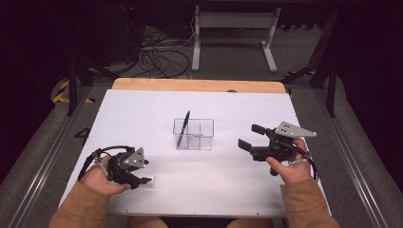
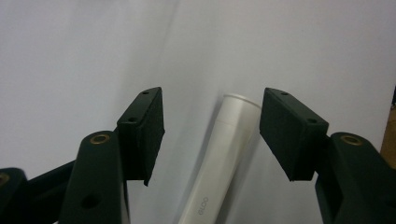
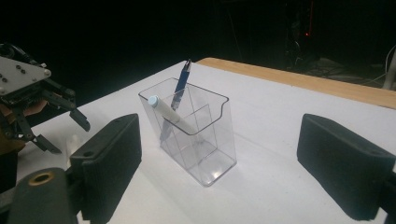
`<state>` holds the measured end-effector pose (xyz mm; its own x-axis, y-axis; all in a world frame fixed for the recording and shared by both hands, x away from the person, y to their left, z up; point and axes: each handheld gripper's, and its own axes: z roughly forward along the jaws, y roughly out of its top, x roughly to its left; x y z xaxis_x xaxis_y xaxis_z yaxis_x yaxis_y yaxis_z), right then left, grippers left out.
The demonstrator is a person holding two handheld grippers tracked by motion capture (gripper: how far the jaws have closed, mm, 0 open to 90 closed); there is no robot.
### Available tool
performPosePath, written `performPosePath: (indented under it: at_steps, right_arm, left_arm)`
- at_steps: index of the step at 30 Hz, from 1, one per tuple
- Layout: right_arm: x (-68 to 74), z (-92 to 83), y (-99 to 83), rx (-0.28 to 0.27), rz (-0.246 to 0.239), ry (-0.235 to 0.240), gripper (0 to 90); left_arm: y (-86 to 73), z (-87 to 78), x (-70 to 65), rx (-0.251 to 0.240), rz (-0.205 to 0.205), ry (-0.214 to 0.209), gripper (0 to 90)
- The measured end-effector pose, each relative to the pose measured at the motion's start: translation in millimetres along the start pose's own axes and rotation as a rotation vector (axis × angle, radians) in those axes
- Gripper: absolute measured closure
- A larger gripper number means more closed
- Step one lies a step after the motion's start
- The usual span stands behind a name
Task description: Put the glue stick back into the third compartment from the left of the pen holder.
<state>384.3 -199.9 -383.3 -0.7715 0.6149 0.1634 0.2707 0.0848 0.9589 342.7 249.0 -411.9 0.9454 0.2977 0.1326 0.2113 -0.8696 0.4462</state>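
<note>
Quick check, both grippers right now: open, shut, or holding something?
Left gripper: open, white marker lying between the jaws, pads not touching it.
Right gripper: open, holding nothing.

A holder (image 1: 194,134) stands mid-surface (image 1: 199,190) with two pens (image 3: 170,113) leaning in it. A third pen (image 2: 219,158) lies near the front left, between the left hand-held gripper's (image 1: 142,180) jaws.

Person wearing tan sleeves (image 1: 83,202) at lower frame corners. Left tongs (image 1: 145,181) and right tongs (image 1: 249,137) showing black jaws with brass-ringed screw holes, grey three-cornered plates, black cables looping behind.
</note>
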Motion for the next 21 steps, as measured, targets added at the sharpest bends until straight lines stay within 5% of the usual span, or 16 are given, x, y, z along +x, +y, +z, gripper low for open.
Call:
performPosePath:
  at_steps: [10, 21]
  right_arm:
    - [0.1, -1.9, -0.8, 0.003, -0.001, -0.005, 14.3]
    - [0.8, -1.2, -2.1, 0.011, 0.000, -0.005, 14.3]
  left_arm:
    - [2.7, 7.4, 0.2, 0.073, 0.040, -0.048, 45.6]
    - [6.7, 15.1, -3.7, 0.163, 0.088, -0.031, 50.0]
